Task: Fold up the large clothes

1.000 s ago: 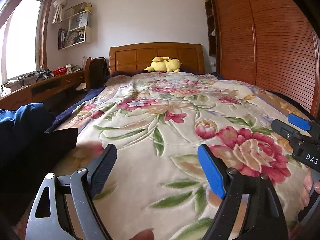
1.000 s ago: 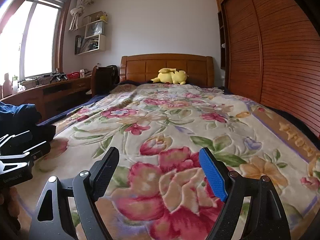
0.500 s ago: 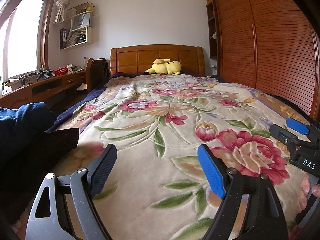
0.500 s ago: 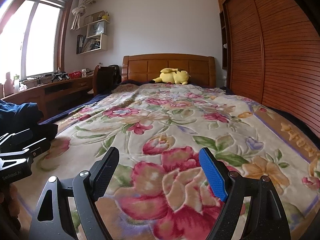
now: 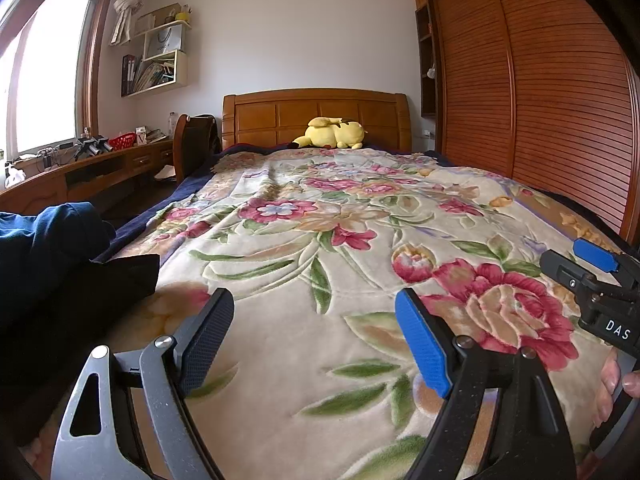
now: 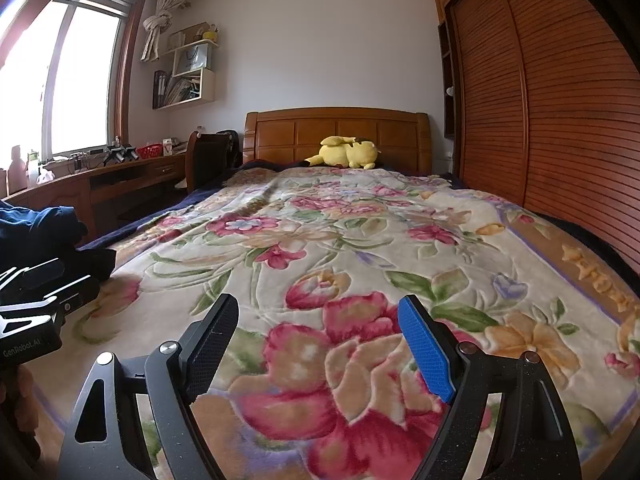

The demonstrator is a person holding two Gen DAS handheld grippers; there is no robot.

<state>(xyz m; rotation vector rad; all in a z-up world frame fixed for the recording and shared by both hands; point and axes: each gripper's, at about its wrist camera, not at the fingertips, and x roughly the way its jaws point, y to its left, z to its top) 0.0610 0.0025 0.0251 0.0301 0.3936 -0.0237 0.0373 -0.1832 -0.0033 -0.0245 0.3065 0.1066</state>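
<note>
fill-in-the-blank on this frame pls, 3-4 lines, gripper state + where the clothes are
1. Both the left hand-held gripper and the right hand-held gripper are ____.
2. The dark clothes lie at the ____ edge of the bed.
3. The yellow plush toy lies against the wooden ____.
4. The floral blanket has a large ____ flower nearest the right hand-held gripper.

Missing words: open; left; headboard; red

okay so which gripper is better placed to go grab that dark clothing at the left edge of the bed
Left, probably. The dark clothing lies just beside the left hand-held gripper, which is open and empty. The right hand-held gripper, also open, sits over the floral blanket farther from the pile.
</note>
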